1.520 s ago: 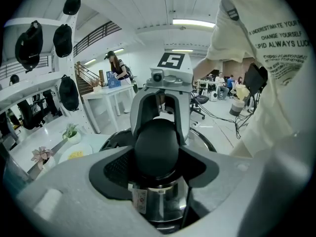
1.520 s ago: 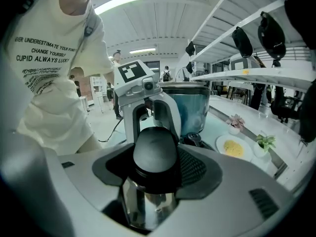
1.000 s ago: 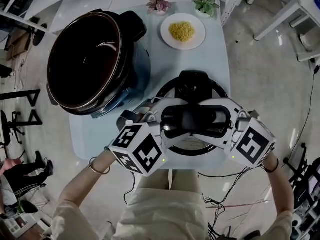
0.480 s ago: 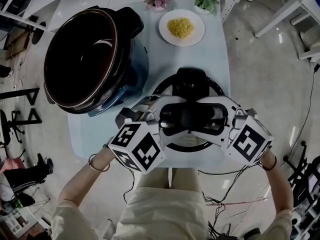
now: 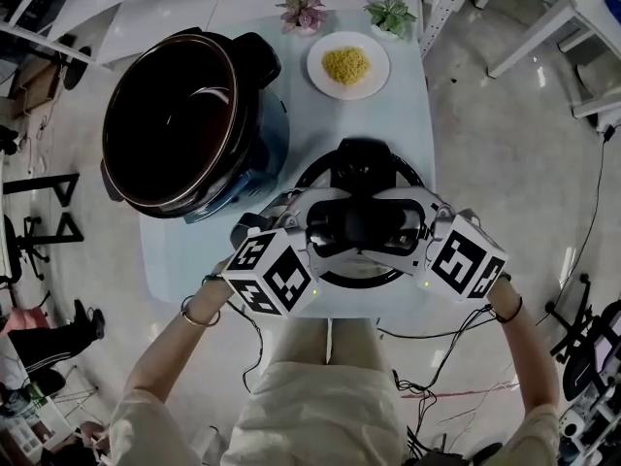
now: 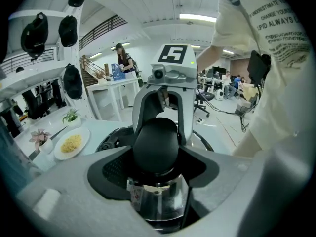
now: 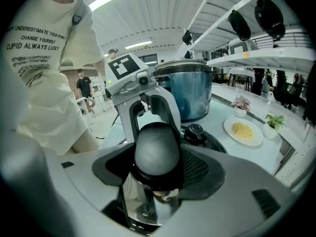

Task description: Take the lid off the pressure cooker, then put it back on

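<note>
A pale blue surface [image 5: 398, 124], the open pressure cooker [image 5: 274, 139] on it, its lid [image 5: 364, 160] off.
The cooker stands at the left. The lid is over the near edge, just right of it. The left tool [image 5: 325, 229] and the right tool [image 5: 403, 226] each clamp one end of the lid's black handle [image 5: 361, 223]. At the far edge are a plate [image 5: 375, 83] of noodles and two small potted plants [image 5: 303, 13].

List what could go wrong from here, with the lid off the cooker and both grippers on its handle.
1. The left hand-held gripper and the right hand-held gripper clamp only the rounded handle of the lid; if one slips, the lid could tilt or drop.
2. The lid is close to the near edge of the table, so a slip might send it off.
3. Swinging it across to the open pot could strike the rim.
</note>
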Demonstrator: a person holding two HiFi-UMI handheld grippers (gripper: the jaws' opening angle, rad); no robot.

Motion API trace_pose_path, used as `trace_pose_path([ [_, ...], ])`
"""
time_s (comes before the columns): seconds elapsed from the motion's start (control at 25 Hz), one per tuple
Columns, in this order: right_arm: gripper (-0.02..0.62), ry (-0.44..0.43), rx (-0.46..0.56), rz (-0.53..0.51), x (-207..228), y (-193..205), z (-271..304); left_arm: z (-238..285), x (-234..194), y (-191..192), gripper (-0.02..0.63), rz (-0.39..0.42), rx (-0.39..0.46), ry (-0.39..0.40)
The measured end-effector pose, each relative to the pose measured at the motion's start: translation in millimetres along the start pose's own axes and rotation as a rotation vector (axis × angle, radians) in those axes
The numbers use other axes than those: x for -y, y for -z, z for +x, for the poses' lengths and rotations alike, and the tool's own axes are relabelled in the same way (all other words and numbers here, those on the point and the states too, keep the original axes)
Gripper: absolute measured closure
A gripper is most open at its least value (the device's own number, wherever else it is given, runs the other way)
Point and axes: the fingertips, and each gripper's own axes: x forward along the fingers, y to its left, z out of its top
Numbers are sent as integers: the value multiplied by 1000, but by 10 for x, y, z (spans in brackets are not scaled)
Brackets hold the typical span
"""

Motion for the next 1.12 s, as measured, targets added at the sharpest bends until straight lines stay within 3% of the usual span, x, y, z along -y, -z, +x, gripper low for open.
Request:
trace_pose_path([
  [0.16, 318, 69, -5, 34, 16, 7, -44, -43, -19, 25, 318, -107, 21, -108],
  [0.44, 318, 208, 59, 107, 3, -50, -149, -200, -9, 60, 318, -362, 101, -263],
  [0.76, 320, 389, 182, 240, -35, -116, -346, -433, 16, -64, 319, -499, 175, -433],
  [0.88, 362, 427, 216, 269, -83, -179, -443, -522, 38, -139, 364, -518, 194, -481],
  [1.12, 537, 512, 242, 305, -148, -247, -611, -726, 59, -212, 512, -547, 220, -561],
])
